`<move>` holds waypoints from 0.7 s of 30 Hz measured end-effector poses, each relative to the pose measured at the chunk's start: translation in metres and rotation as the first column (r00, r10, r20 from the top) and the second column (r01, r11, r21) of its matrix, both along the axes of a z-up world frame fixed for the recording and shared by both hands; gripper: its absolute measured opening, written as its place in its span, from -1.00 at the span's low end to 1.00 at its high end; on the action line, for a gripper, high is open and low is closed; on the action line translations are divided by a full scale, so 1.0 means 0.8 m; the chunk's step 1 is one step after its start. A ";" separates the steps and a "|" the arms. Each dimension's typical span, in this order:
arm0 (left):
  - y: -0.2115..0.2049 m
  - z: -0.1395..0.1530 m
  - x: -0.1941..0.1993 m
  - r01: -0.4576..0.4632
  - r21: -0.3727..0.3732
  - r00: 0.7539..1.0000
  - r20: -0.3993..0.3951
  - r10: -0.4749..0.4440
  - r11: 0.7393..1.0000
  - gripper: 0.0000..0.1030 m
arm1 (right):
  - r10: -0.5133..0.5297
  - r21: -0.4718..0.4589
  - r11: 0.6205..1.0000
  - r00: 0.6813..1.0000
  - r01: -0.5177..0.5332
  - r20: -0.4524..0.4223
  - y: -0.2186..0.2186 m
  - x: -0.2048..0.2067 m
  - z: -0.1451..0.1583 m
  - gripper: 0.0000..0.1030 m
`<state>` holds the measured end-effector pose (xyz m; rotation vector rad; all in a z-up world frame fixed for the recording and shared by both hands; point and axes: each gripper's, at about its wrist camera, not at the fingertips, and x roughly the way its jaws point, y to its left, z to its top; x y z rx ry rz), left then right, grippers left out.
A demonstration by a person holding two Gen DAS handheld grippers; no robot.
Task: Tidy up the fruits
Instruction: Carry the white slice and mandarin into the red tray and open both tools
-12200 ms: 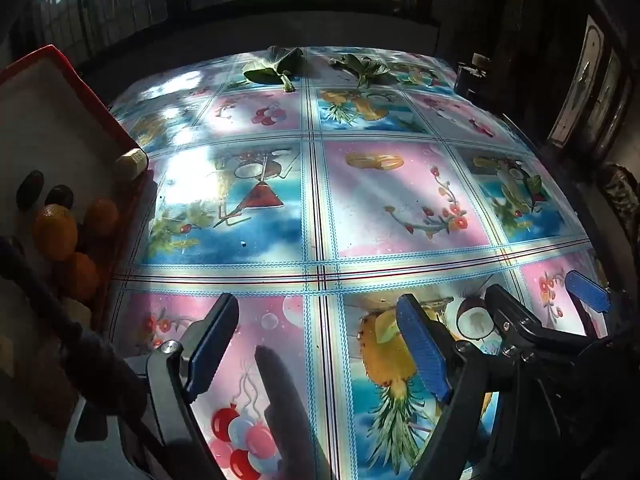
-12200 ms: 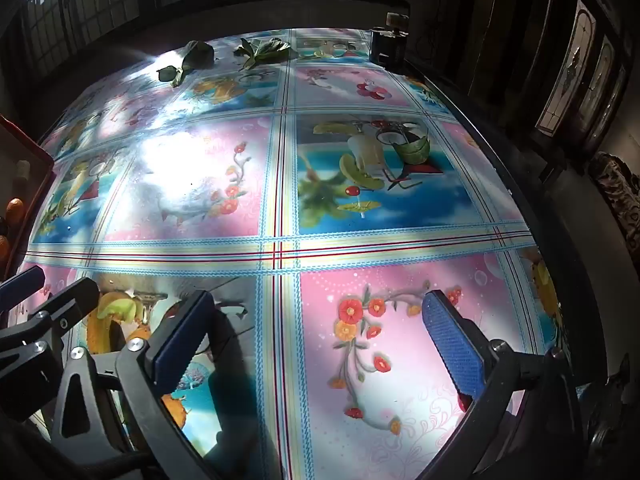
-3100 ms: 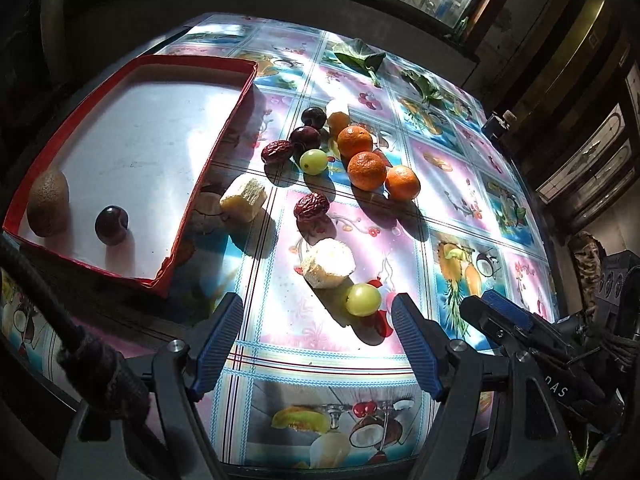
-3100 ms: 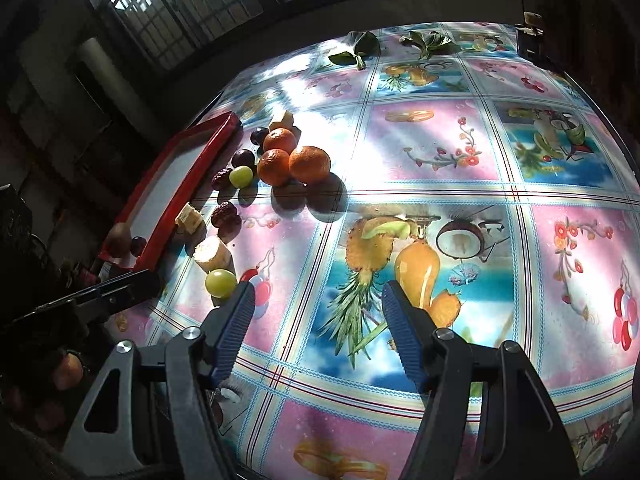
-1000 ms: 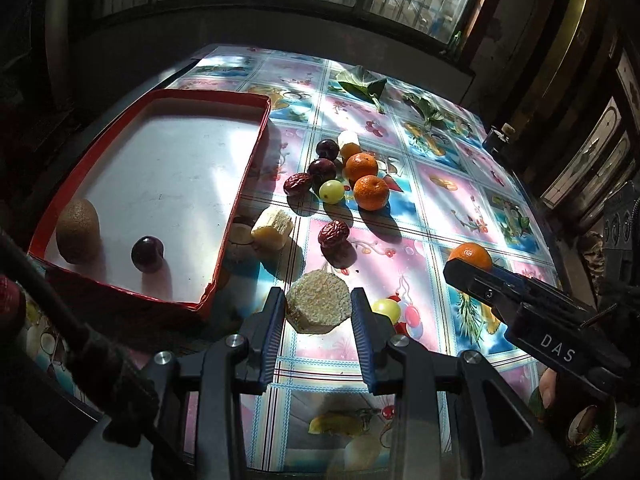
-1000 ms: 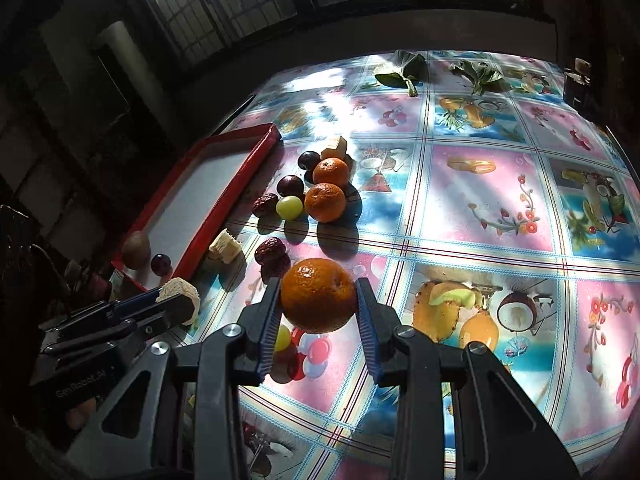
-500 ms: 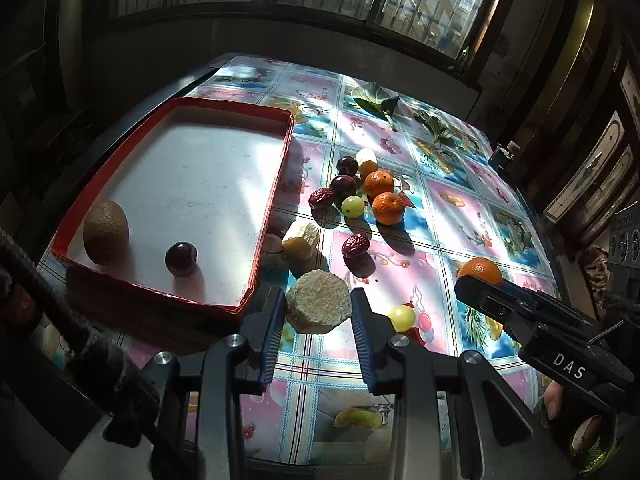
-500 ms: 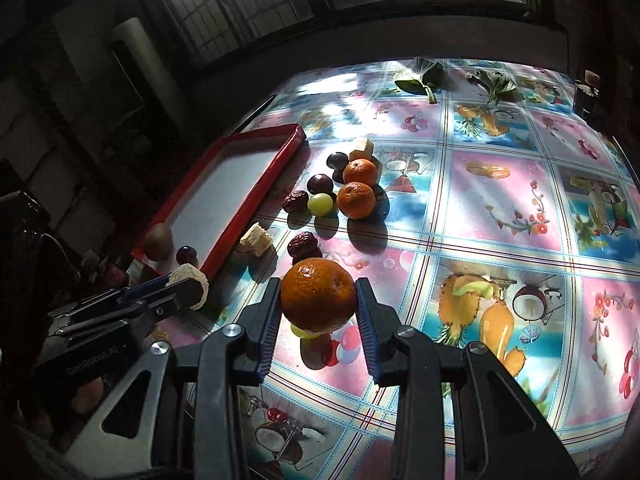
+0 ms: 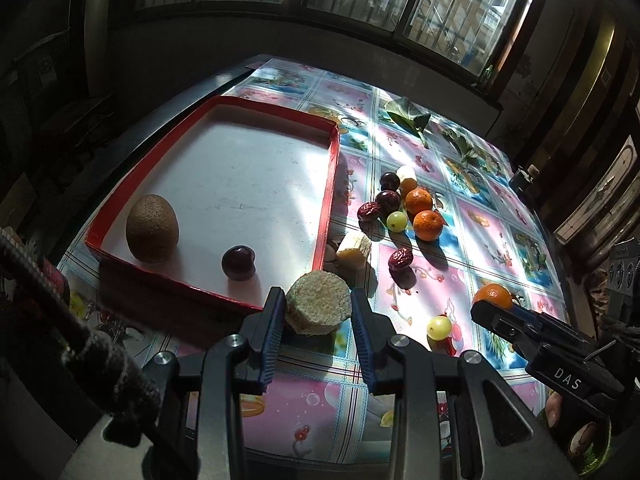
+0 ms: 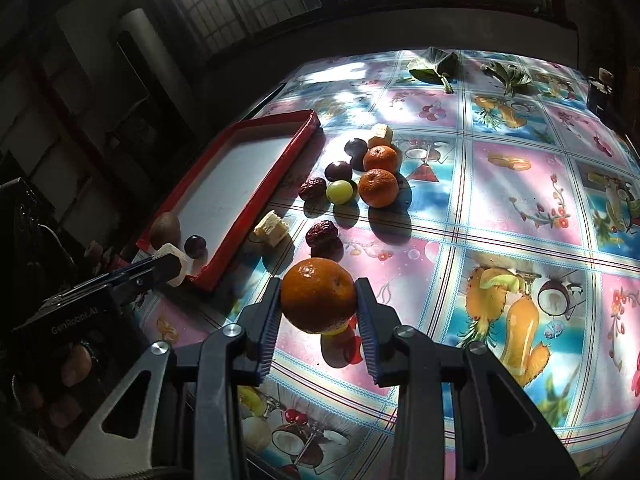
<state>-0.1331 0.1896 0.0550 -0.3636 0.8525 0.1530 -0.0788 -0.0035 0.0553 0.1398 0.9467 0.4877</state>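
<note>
My left gripper [image 9: 316,302] is shut on a pale fibrous chunk [image 9: 319,307], held above the near right corner of the red tray [image 9: 329,200]. In the tray lie a brown kiwi [image 9: 152,228] and a dark plum [image 9: 238,263]. My right gripper [image 10: 318,292] is shut on an orange [image 10: 318,300], held over the tablecloth to the right of the tray [image 10: 276,172]. Loose on the cloth are two oranges [image 9: 419,201], dark plums [image 9: 387,199], red dates [image 9: 401,258], green grapes [image 9: 397,221] and another pale chunk [image 9: 354,246].
Green leaves [image 9: 408,114] lie at the far end of the flower-patterned table [image 9: 492,240]. A small dark object [image 9: 520,178] stands at its right edge. The table's near edge runs just below both grippers. Dark walls and barred windows lie beyond.
Both grippers have drifted left toward the tray, each still holding its fruit. The left one now hangs by the tray's near right corner.
</note>
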 end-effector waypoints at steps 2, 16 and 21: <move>0.007 0.002 -0.002 -0.011 0.004 1.000 0.004 0.011 1.000 -0.37 | 0.004 -0.002 1.000 1.000 -0.004 -0.003 0.004 0.001 -0.001 -0.26; 0.068 0.010 0.022 -0.104 0.030 0.995 0.005 0.104 0.994 -0.37 | 0.085 0.000 0.996 0.996 -0.085 -0.005 0.049 0.014 0.001 -0.26; 0.079 0.017 0.033 -0.115 0.038 0.993 0.022 0.114 0.993 -0.37 | 0.147 0.001 0.989 0.989 -0.147 0.006 0.087 0.023 0.005 -0.26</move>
